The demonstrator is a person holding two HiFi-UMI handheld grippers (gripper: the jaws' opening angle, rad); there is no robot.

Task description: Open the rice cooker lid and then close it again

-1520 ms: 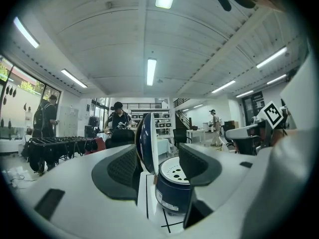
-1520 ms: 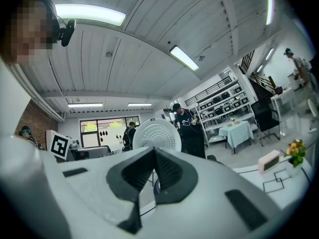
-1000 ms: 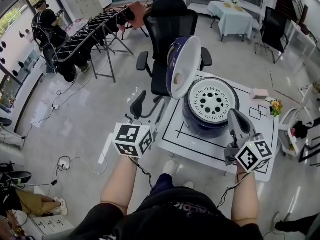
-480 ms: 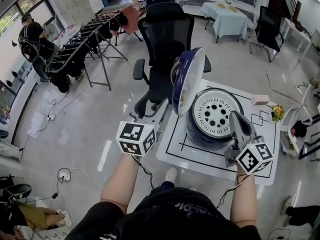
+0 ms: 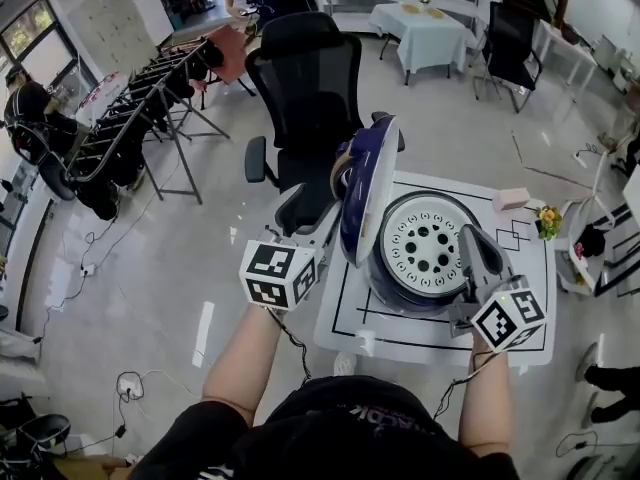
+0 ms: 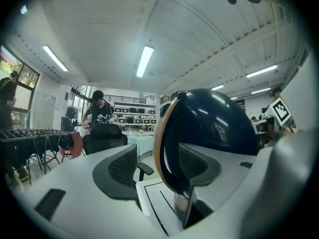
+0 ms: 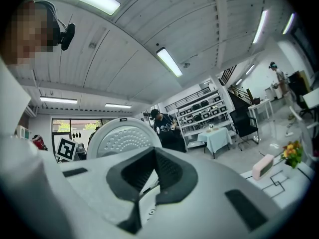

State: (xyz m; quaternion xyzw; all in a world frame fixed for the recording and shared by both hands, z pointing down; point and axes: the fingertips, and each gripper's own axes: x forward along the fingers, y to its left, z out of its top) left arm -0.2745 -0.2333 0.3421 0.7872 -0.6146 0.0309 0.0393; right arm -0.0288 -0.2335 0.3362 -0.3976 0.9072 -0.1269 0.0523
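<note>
No legible words, brands or numbers. Signs only: black-and-white square markers on the left gripper [image 5: 308, 216] cube [image 5: 277, 273], left of the rice cooker [image 5: 400, 293], and on the right gripper [image 5: 470, 233] cube [image 5: 508, 318], at the cooker's right front. Shirt print [image 5: 385, 416]: unreadable.

Holds 2 grippers out ahead on bare forearms [image 5: 240, 358], both pointing about level: the left gripper [image 5: 308, 214] with its 2 jaws standing wide apart, the right gripper [image 5: 472, 236] with its jaws pressed together.
</note>
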